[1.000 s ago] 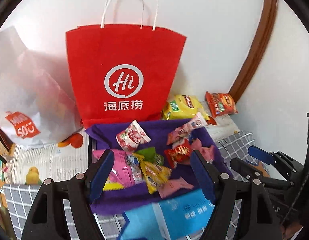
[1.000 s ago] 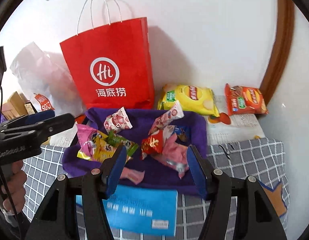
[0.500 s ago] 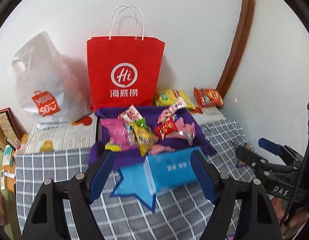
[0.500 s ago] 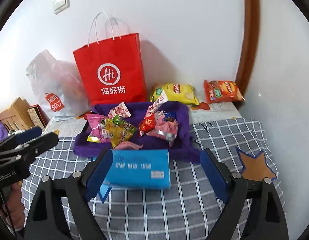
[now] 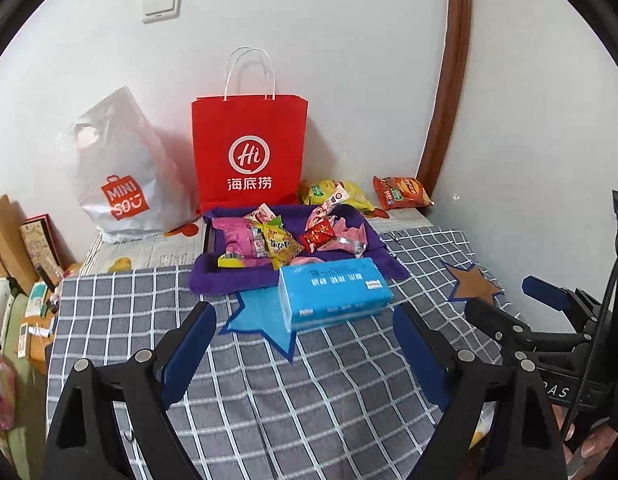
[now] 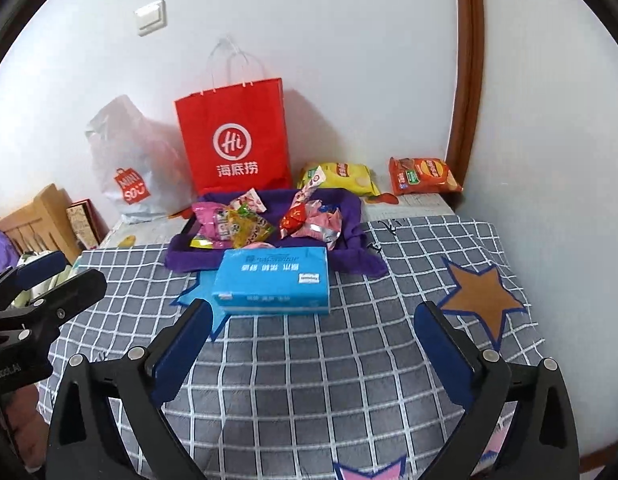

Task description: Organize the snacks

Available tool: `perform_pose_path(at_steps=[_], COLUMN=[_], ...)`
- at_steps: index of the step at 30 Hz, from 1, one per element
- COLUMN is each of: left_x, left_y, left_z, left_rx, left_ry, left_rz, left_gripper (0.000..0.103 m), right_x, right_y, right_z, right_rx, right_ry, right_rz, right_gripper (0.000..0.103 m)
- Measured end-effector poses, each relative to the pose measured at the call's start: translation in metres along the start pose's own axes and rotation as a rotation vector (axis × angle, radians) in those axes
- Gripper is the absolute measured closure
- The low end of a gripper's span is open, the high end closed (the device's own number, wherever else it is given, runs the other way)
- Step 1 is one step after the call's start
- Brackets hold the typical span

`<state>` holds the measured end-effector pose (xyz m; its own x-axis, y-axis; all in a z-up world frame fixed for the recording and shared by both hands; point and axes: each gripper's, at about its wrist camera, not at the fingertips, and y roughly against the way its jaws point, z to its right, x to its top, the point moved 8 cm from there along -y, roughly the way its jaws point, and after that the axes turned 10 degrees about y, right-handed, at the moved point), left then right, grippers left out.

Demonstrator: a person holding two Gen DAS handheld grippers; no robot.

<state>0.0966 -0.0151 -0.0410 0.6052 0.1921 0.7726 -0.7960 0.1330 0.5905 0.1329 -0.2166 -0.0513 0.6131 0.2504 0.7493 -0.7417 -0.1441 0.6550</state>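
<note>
Both grippers hang back over the checked cloth (image 6: 349,360), each with nothing between its jaws, which have just been opening and now stand wide. The snacks (image 5: 285,236) lie heaped on a purple tray (image 5: 213,280) straight ahead and well apart from either tool, with a blue tissue pack (image 6: 273,280) lying crosswise between them and the heap. The left gripper (image 5: 305,344) and right gripper (image 6: 309,340) face the pile almost side by side, so neither looks clearly nearer. Two chip bags, yellow (image 6: 345,176) and orange (image 6: 425,176), sit beyond the tray by the wall, right of the red bag (image 5: 249,152). Any reach must likely pass over or round the pack.
</note>
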Motion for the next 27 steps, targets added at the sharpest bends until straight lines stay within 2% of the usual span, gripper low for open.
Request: perform_pose_path(at_steps=[6,27], left_x=[-0.012,-0.015], left_y=[0.02,0.031], left_z=[0.002,0.008], left_rx=[-0.001,0.001], left_ry=[0.006,-0.009], left_rz=[0.009,0.026], left_gripper=[0.013,0.013], right_x=[-0.012,-0.016], right_y=[0.03,0.049], right_z=[0.0,0.002], right_rx=[-0.004,-0.028], right_ry=[-0.013,-0.037], right_rz=[0.026,0.049], right_gripper=[0.003,0.003])
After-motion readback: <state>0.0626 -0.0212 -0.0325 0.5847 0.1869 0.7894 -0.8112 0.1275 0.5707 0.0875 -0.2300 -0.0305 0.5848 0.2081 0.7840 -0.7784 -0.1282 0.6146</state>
